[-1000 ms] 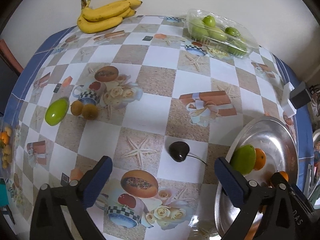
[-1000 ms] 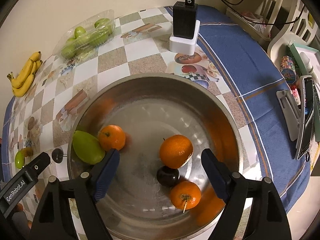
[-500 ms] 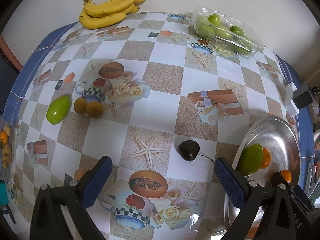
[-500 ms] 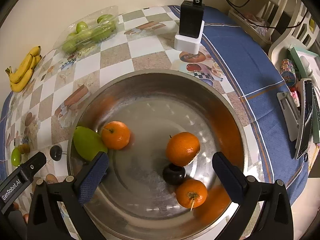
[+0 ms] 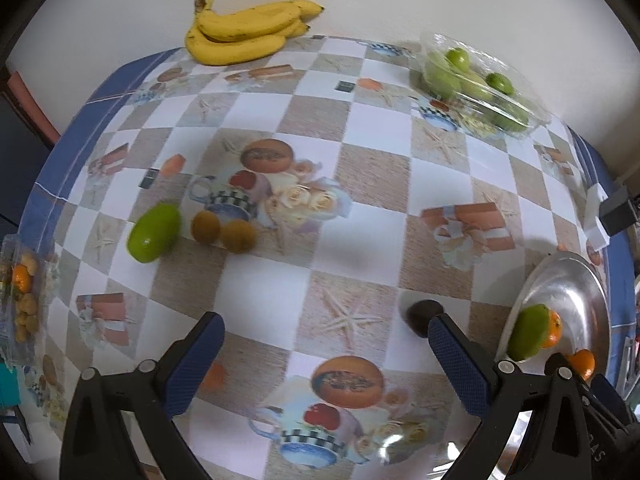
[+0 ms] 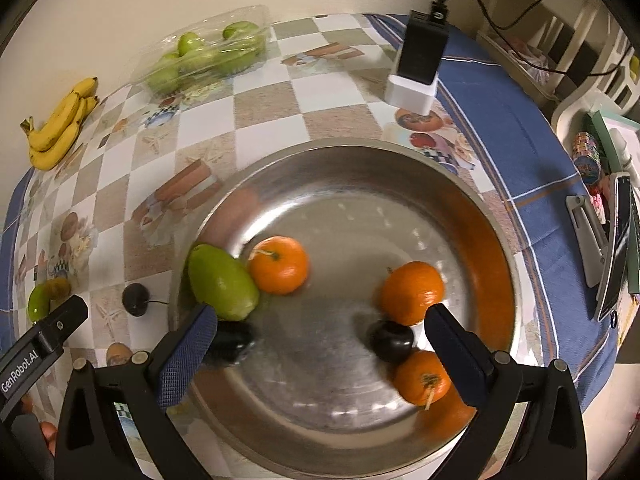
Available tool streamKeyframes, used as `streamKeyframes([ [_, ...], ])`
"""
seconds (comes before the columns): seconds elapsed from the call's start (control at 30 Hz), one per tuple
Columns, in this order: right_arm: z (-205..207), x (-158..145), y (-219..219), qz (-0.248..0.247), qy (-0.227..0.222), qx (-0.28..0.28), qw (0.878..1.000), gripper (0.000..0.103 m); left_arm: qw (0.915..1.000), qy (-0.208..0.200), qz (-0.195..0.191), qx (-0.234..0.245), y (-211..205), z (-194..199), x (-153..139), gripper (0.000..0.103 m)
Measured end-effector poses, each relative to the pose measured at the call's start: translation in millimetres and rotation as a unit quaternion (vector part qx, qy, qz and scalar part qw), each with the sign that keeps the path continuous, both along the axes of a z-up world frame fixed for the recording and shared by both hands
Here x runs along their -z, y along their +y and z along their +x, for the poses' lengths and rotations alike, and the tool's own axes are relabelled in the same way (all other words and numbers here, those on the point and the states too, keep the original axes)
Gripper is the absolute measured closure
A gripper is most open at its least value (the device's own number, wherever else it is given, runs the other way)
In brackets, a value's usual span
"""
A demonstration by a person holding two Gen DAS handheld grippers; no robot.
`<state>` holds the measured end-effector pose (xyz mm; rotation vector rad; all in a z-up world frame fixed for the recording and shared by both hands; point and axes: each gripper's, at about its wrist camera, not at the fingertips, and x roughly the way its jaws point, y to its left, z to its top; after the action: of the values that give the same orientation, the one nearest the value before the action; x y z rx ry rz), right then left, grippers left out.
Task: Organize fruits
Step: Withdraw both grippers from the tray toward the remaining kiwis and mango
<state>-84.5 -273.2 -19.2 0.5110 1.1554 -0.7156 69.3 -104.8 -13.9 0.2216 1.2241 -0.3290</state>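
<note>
A: What surfaces and shapes are there?

B: The tablecloth (image 5: 360, 184) is glossy, w/ beige and white checks, printed cups, roses and starfish, and a blue border. In the right wrist view the steel bowl (image 6: 460, 200) fills the lower centre; it is round, shiny and shallow. Inside it: a smooth green mango (image 6: 222, 282) at the left wall, touching an orange (image 6: 279, 265); another orange (image 6: 412, 292) at centre right; a dark plum (image 6: 391, 340) just below it; and a third orange (image 6: 424, 378) w/ a stem at lower right. One more dark fruit (image 6: 234, 340) lies near the left finger, blurred.

A: And the fingers?

B: The right gripper (image 6: 320, 354) is spread wide above the bowl and holds nothing; its pads are blue, w/ a dotted texture. The left gripper (image 5: 326, 364) is also wide apart and empty. A dark cherry-like fruit (image 5: 422, 316) w/ a thin stem lies on the cloth at the tip of its right finger; whether they touch, I cannot tell.

A: The other fruits, where?

B: In the left wrist view: bananas (image 5: 248, 28) at the top, against the wall; a clear plastic box of green fruits (image 5: 480, 84) at upper right; a second green mango (image 5: 154, 232) at middle left, w/ two brown fuzzy kiwis (image 5: 224, 232) beside it. A black charger on a white base (image 6: 418, 68) stands at upper right of the right wrist view.
</note>
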Motion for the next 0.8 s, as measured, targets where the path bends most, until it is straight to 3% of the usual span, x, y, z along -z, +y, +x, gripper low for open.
streamKeyframes([
  [0.8,71,-2,79,0.017,-0.005,-0.101,0.995,0.0,0.9972,-0.036,0.014,-0.064,95,51,-16,0.0],
])
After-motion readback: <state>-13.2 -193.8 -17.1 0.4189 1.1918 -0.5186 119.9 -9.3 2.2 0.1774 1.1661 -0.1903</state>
